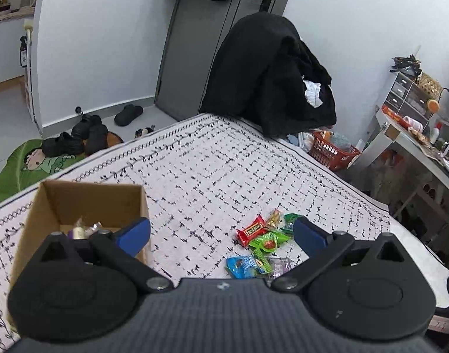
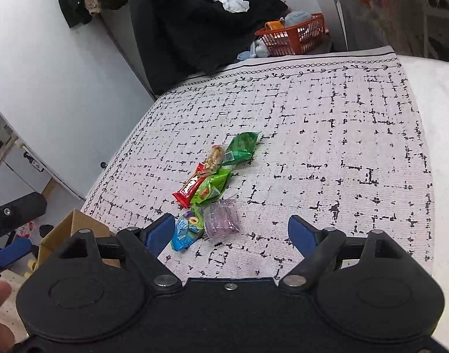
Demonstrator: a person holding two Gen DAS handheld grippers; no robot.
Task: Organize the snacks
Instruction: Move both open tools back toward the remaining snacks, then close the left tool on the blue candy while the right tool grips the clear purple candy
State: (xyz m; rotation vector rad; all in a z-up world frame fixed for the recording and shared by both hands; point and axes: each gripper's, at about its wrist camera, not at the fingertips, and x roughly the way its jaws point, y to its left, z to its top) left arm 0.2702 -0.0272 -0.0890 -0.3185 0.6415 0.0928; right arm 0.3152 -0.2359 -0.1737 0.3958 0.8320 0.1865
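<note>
Right wrist view, right claw (image 2: 230,235) wide open, empty; left claw (image 1: 221,235) likewise

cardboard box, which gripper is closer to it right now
Left. The left gripper hangs right at the cardboard box, one finger over its rim. The right gripper is off beside it, over the snacks.

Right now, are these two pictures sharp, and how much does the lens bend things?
Left wrist view: sharp on the snack packets and cardboard box; the door frame bows. Right wrist view: packets crisp, mat border curves, upper right corner looks smeared and washed out.
</note>
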